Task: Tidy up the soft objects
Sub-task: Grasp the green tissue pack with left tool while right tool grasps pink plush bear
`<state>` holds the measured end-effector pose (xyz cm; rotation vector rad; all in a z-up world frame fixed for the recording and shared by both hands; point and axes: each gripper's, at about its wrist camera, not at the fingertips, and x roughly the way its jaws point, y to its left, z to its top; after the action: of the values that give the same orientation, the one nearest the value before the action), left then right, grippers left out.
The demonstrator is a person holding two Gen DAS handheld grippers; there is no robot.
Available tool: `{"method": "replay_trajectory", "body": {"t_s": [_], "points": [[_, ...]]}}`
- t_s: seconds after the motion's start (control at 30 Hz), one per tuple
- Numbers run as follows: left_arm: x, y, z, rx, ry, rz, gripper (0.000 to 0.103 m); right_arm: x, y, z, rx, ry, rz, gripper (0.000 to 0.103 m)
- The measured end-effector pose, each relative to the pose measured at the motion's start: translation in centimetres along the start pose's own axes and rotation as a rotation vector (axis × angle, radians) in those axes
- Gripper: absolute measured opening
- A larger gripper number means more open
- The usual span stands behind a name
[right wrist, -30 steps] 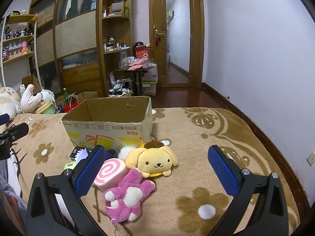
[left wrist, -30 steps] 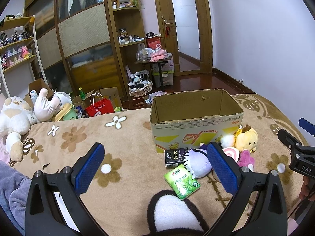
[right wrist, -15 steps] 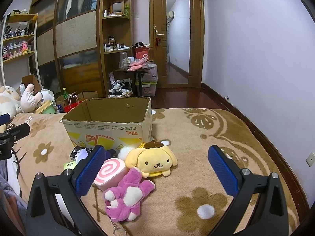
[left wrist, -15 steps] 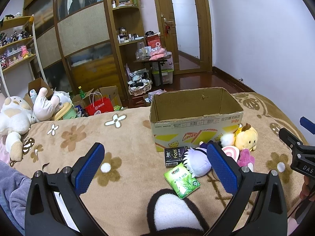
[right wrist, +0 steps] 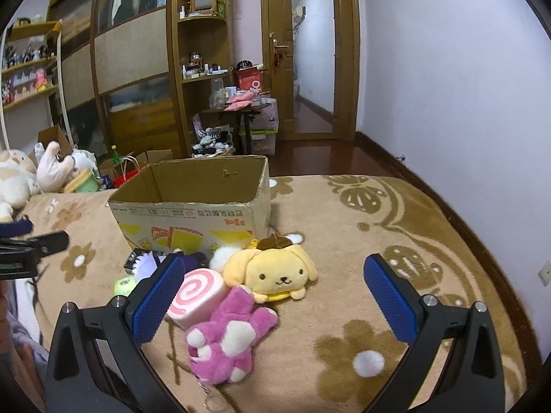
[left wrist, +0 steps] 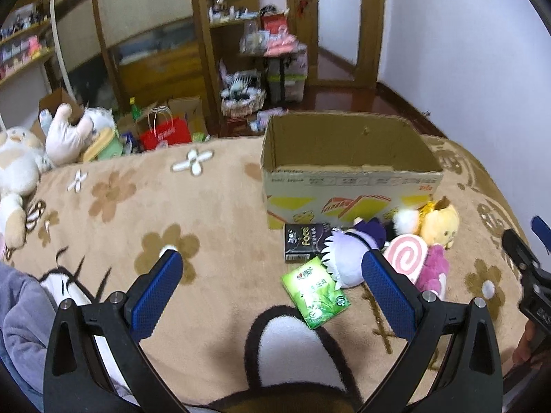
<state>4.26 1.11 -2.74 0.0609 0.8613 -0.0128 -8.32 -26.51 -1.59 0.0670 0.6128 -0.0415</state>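
An open cardboard box stands on the brown flowered blanket. In front of it lie a yellow dog plush, a pink swirl roll cushion, a magenta plush and a white-haired doll plush. My left gripper is open and empty, above the blanket left of the toys. My right gripper is open and empty, with the yellow and magenta plushes between its fingers' lines of sight.
A green tissue pack and a black packet lie by the box. Large plush toys and a red bag sit at the blanket's far left edge. Shelves and a door stand behind.
The left gripper's view has tilted down and moved closer to the toys and box, with motion blur. The right gripper has barely moved.
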Motion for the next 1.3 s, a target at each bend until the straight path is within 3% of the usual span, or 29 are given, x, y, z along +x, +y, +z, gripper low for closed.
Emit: {"method": "replay_trajectory", "body": {"t_s": [0.13, 0.27, 0.57, 0.77, 1.0, 1.3], "points": [[2.7, 0.2, 0.3, -0.025, 0.098, 0.007, 0.102, 0.8, 0.1, 0.2, 0.033, 0.015, 0.026, 0.103], [4.3, -0.3, 0.6, -0.005, 0.133, 0.030, 0.102, 2.7, 0.8, -0.1, 0.028, 0.094, 0.019, 0.103], [9.2, -1.2, 0.0, -0.020, 0.302, -0.046, 0.102, 7.6, 0.4, -2.3, 0.038, 0.293, -0.013, 0.103], [11.3, -1.9, -1.1, -0.001, 0.385, -0.091, 0.102, 10.0, -0.1, -4.1, 0.072, 0.424, -0.005, 0.093], [13.3, -2.7, -2.2, 0.000, 0.467, -0.144, 0.102, 10.7, 0.7, -4.7, 0.066, 0.467, 0.068, 0.093], [15.0, -3.4, -3.2, 0.008, 0.510, -0.179, 0.100, 11.7, 1.9, -5.4, 0.025, 0.494, 0.042, 0.093]]}}
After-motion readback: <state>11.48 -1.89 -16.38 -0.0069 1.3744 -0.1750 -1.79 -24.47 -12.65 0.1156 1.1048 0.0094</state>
